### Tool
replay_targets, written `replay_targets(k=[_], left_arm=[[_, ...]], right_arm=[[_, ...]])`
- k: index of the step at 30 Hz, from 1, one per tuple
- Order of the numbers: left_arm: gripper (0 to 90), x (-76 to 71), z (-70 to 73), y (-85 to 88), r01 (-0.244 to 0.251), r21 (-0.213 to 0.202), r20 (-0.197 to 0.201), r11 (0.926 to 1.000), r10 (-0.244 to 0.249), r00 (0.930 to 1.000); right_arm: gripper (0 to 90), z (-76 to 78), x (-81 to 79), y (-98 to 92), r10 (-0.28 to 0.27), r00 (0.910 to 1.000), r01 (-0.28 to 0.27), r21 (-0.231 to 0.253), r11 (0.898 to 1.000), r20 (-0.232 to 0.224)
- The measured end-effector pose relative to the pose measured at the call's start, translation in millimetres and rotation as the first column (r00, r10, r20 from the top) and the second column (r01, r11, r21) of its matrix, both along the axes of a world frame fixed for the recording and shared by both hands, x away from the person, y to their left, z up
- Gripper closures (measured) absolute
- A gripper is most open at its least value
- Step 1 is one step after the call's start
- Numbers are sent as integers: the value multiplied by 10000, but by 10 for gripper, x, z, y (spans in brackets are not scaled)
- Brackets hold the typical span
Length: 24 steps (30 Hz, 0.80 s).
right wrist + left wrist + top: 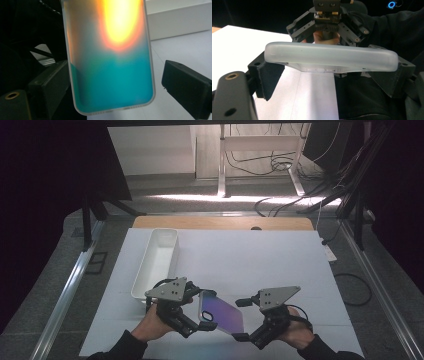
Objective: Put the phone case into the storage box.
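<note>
An iridescent phone case with a translucent rim hangs above the white table near the front edge, between both grippers. My left gripper is shut on the case's left end across its width; in the left gripper view the case spans both jaws of that gripper. My right gripper stands open around the other end. In the right gripper view the case lies against the left jaw, with a gap to the right jaw of the gripper. The right gripper faces the left one.
A long white tray stands left of centre, just behind the left gripper, and appears as a white wall in the right gripper view. The white sheet covers the table. Metal rails and cables lie on the floor around it.
</note>
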<state>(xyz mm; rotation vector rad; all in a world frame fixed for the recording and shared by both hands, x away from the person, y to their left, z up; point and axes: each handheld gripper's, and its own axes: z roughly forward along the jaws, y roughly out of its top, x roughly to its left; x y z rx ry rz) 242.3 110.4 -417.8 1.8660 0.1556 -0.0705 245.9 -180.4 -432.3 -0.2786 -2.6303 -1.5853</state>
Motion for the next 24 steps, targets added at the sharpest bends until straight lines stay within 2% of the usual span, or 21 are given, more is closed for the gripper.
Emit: replay_targets(k=[2, 6, 11, 12, 13, 14, 19, 24], left_arm=[[174, 4, 1, 2, -94, 62, 31, 9999, 94, 10000], [174, 15, 7, 21, -417, 195, 43, 9989, 416, 9991], [173, 31, 15, 42, -790, 379, 59, 9962, 789, 9969], [173, 36, 17, 50, -945, 445, 68, 9945, 943, 9955], [173, 43, 18, 55, -1042, 474, 22, 9934, 1042, 9946], [173, 47, 20, 58, -1135, 530, 4, 9921, 1136, 9935], [173, 100, 18, 93, -1765, 914, -82, 9800, 1780, 9840], [174, 146, 24, 127, -2389, 1407, -98, 9608, 2427, 9701]], right_arm=[[56, -1, 5, -4, -82, 10000, 82, -15, 10000, 12], [29, -2, 27, -40, -681, 9976, 683, -153, 9976, 95], [23, 2, 21, -66, -860, 9959, 868, -297, 9958, 267], [24, 0, 18, -71, -921, 9953, 932, -354, 9950, 301], [24, -7, 15, -80, -1318, 9905, 1342, -679, 9886, 393], [24, -7, 15, -80, -1318, 9905, 1342, -679, 9886, 393], [21, -19, 34, -144, -1928, 9801, 1965, -932, 9761, 471], [14, -5, 36, -219, -2329, 9714, 2362, -884, 9677, 466]])
